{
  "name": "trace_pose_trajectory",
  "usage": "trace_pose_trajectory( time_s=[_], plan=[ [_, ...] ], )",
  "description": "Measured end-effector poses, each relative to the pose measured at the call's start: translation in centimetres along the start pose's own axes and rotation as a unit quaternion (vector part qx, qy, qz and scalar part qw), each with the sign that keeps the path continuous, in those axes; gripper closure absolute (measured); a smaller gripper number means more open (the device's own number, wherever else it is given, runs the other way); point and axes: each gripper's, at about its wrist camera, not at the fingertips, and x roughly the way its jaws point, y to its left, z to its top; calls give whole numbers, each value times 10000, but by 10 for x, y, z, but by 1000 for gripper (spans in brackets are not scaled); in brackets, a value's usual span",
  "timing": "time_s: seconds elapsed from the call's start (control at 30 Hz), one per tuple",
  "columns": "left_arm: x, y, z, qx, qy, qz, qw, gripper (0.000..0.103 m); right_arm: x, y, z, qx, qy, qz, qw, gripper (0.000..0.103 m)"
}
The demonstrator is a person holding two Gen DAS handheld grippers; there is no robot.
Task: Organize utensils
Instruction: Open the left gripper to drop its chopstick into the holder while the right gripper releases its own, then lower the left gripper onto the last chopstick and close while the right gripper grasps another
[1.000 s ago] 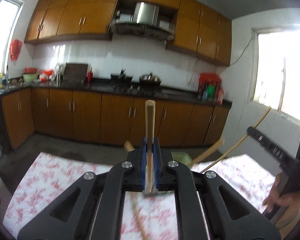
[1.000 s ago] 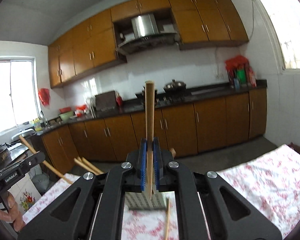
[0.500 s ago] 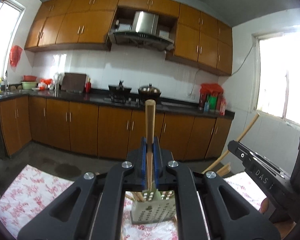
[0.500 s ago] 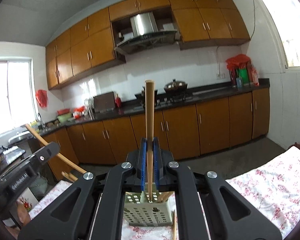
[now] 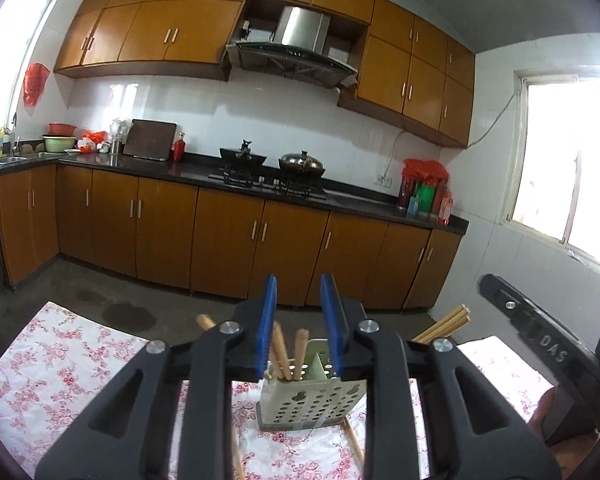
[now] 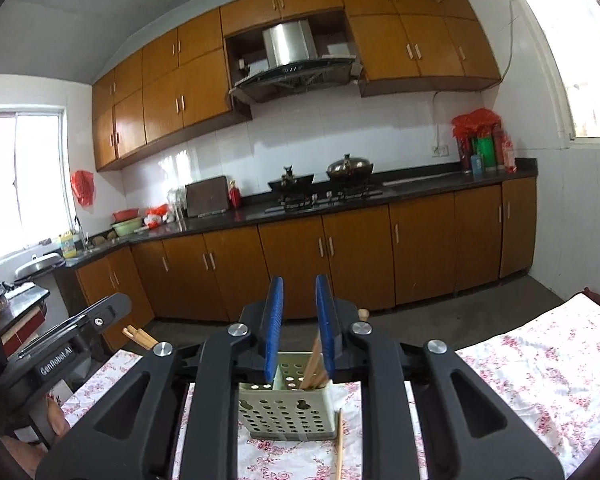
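1. Left tool (image 5: 298, 324): blue pads apart, nothing between them. It sits directly above the perforated utensil holder (image 5: 312, 400).
2. Right tool (image 6: 298, 326): pads likewise apart and empty, also over the holder (image 6: 288, 408).
3. Wooden chopsticks (image 5: 286, 354) stand tilted in one compartment of the holder (right wrist view shows them leaning in the right-hand compartment (image 6: 314, 368)).
4. Holder rests on the floral-cloth bench (image 5: 60, 364).
5. One loose chopstick (image 6: 339, 440) lies on the cloth just beside the holder; judged the next item to collect.
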Motion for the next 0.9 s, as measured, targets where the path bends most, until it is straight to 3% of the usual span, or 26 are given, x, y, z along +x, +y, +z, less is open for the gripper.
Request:
trace_pose_trajectory(
  time_s=[0.17, 0.27, 0.3, 0.43, 0.53, 0.67, 0.83, 0.9],
  plan=[
    [-28, 22, -17, -13, 138, 321, 9994, 77, -18, -21, -21, 15, 234, -375, 9990, 78],
    [-28, 43, -50, 32, 650, 659, 9957, 75, -6, -37, -57, 4, 952, -593, 9937, 76],
    [-25, 47, -59, 28, 795, 688, 9945, 75, 4, -42, -80, -6, 1415, -658, 9877, 77],
    [-6, 65, -116, -39, 1800, 822, 9802, 75, 27, -47, -145, 42, 2562, -510, 9653, 76],
    [1, 69, -146, -40, 2220, 789, 9719, 75, 35, -38, -178, 25, 3051, -365, 9516, 77],
    [4, 65, -170, 9, 2507, 710, 9654, 75, 41, -27, -200, -36, 3365, -232, 9414, 77],
    [5, 55, -186, 91, 2710, 615, 9606, 75, 43, -27, -209, -97, 3434, -250, 9388, 77],
    [6, 52, -189, 98, 2773, 590, 9589, 75, 45, -29, -206, -146, 3426, -284, 9390, 83]
  ],
)
